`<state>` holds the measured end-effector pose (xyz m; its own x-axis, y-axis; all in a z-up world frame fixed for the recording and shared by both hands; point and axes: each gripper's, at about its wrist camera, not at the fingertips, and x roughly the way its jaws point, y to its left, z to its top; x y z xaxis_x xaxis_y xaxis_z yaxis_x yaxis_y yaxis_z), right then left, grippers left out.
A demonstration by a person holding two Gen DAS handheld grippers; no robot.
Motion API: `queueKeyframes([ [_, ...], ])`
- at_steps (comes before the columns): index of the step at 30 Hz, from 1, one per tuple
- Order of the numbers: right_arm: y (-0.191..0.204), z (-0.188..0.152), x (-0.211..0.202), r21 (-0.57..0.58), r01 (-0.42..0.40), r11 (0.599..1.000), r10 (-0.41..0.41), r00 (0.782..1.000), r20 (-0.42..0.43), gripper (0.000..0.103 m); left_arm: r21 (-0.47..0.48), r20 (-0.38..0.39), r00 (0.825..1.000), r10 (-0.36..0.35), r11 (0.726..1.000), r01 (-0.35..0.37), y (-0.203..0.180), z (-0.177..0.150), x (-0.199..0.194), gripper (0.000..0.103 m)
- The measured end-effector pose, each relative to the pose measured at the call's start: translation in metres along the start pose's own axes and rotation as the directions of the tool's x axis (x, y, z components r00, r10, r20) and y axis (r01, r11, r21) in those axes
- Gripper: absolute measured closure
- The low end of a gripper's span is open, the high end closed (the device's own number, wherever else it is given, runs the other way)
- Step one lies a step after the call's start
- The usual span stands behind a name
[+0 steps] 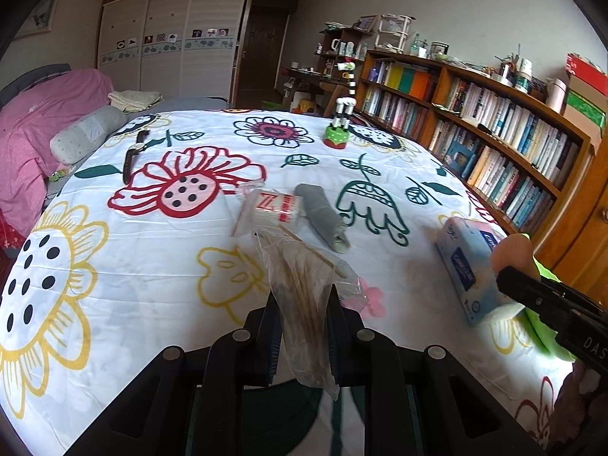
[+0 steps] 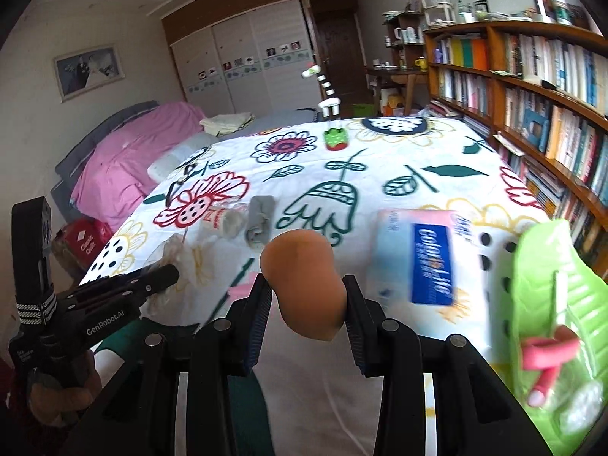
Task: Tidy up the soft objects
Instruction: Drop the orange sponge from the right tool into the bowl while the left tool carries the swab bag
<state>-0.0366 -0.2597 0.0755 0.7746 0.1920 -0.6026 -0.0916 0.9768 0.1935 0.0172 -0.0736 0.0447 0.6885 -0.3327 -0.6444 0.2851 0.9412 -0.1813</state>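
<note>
My left gripper (image 1: 303, 304) is shut on a clear plastic bag of cotton swabs (image 1: 304, 288), held above the flowered bedspread (image 1: 152, 266). My right gripper (image 2: 307, 300) is shut on an orange makeup sponge (image 2: 306, 285), also lifted over the bed. The sponge's tip (image 1: 511, 252) and the right gripper's arm show at the right edge of the left wrist view. In the right wrist view the left gripper (image 2: 167, 271) enters from the lower left with the crumpled bag (image 2: 178, 254). A rolled grey sock (image 1: 323, 216) and a pack of cotton pads (image 1: 277, 209) lie mid-bed.
A blue and pink tissue pack (image 2: 418, 254) lies on the right of the bed beside a green leaf-shaped tray (image 2: 551, 304) holding small items. A giraffe toy (image 1: 340, 121) and a wristwatch (image 1: 131, 155) lie farther back. Bookshelves (image 1: 494, 129) line the right side; pink bedding (image 1: 34, 133) lies left.
</note>
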Motion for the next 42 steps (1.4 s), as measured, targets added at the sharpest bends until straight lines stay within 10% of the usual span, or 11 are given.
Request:
queueKeyframes([
  [22, -0.125, -0.035, -0.087, 0.254, 0.261, 0.931, -0.285, 0.957, 0.061, 0.063, 0.116, 0.014, 0.998, -0.065, 0.991, 0.063, -0.063, 0.004, -0.009, 0.082],
  [42, -0.174, -0.067, -0.115, 0.327, 0.32, 0.889, -0.345, 0.938, 0.022, 0.056, 0.264, 0.021, 0.986, -0.164, 0.952, 0.153, -0.14, 0.017, -0.01, 0.082],
])
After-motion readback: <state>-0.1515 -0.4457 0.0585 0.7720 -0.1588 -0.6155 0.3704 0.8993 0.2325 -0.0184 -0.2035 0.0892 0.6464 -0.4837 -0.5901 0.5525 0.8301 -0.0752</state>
